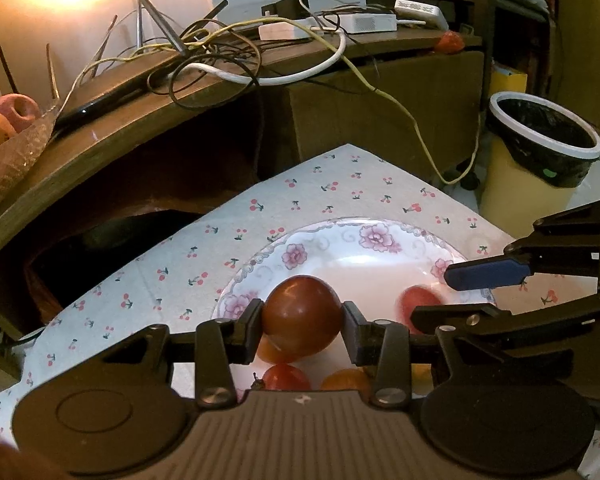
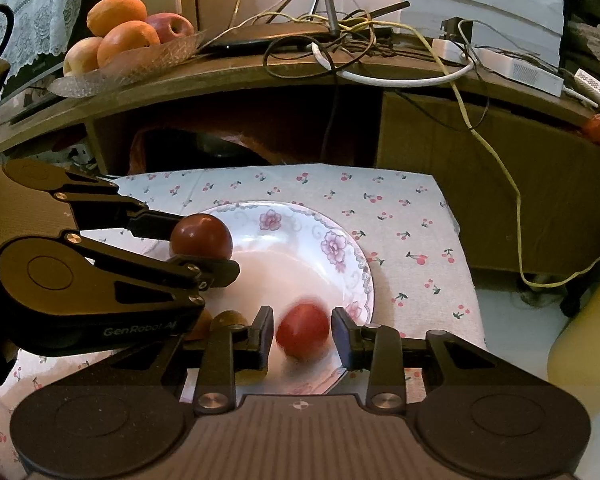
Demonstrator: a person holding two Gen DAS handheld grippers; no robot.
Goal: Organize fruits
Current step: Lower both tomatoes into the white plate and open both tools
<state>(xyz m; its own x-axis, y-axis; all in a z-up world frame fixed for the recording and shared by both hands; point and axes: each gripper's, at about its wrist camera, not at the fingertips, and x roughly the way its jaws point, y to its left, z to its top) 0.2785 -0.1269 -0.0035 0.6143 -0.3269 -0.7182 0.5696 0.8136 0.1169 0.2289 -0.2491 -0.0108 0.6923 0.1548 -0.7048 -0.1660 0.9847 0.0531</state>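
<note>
A white floral plate [image 1: 380, 240] [image 2: 324, 236] sits on a cherry-print cloth. My left gripper [image 1: 303, 318] [image 2: 204, 246] is shut on a dark red tomato [image 1: 302, 316] [image 2: 201, 237] and holds it above the plate. A bright red tomato [image 2: 303, 331] [image 1: 416, 304], blurred, lies on the plate between the fingers of my right gripper [image 2: 302, 334] [image 1: 432, 294], which is open with gaps on both sides. More small red and orange fruits [image 1: 288, 376] lie on the plate's near part, partly hidden by the left gripper.
A glass bowl of oranges and apples [image 2: 124, 36] stands on the wooden shelf [image 2: 260, 72] behind, beside tangled cables [image 2: 340, 28]. A red fruit [image 1: 450, 42] lies at the shelf's right end. A lined yellow bin [image 1: 540, 140] stands right of the table.
</note>
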